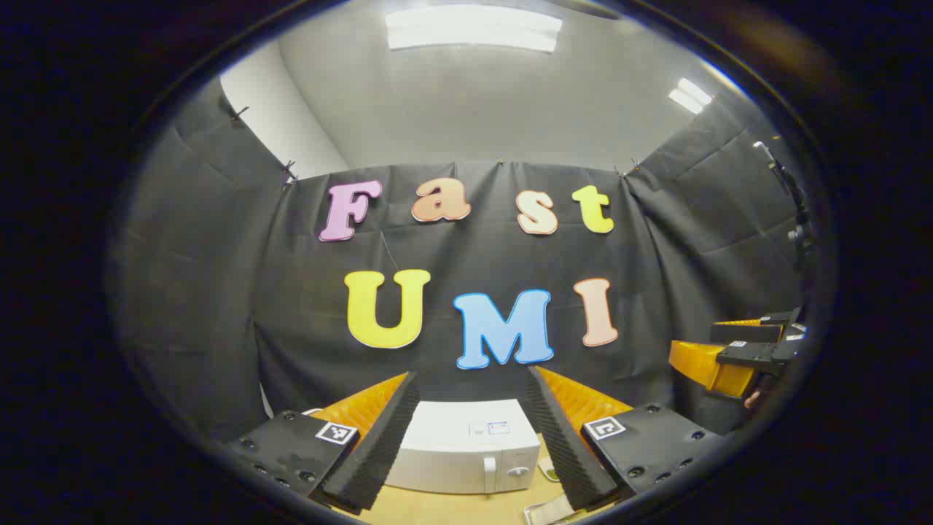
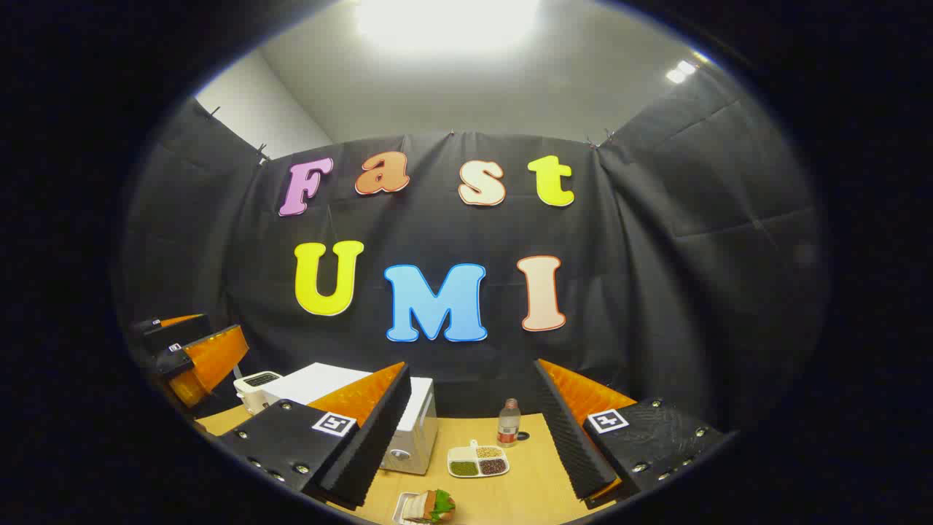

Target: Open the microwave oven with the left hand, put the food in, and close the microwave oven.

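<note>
A white microwave oven (image 1: 466, 448) stands on the wooden table with its door closed; its handle (image 1: 490, 472) and knob sit at the right of its front. My left gripper (image 1: 470, 437) is open, raised well above and in front of it, nothing between its fingers. In the right gripper view the microwave oven (image 2: 412, 426) is at lower left, partly behind my left finger. The food, a sandwich on a small white plate (image 2: 428, 507), lies at the table's near edge. My right gripper (image 2: 474, 430) is open and empty, also seen at the right as the right gripper (image 1: 736, 357).
A white divided dish of beans (image 2: 477, 461) and a small bottle (image 2: 509, 423) stand right of the microwave. A white toaster (image 2: 255, 386) sits at its far left. The left gripper (image 2: 189, 357) hangs at the left. Black cloth walls close the booth behind the table (image 2: 525, 481).
</note>
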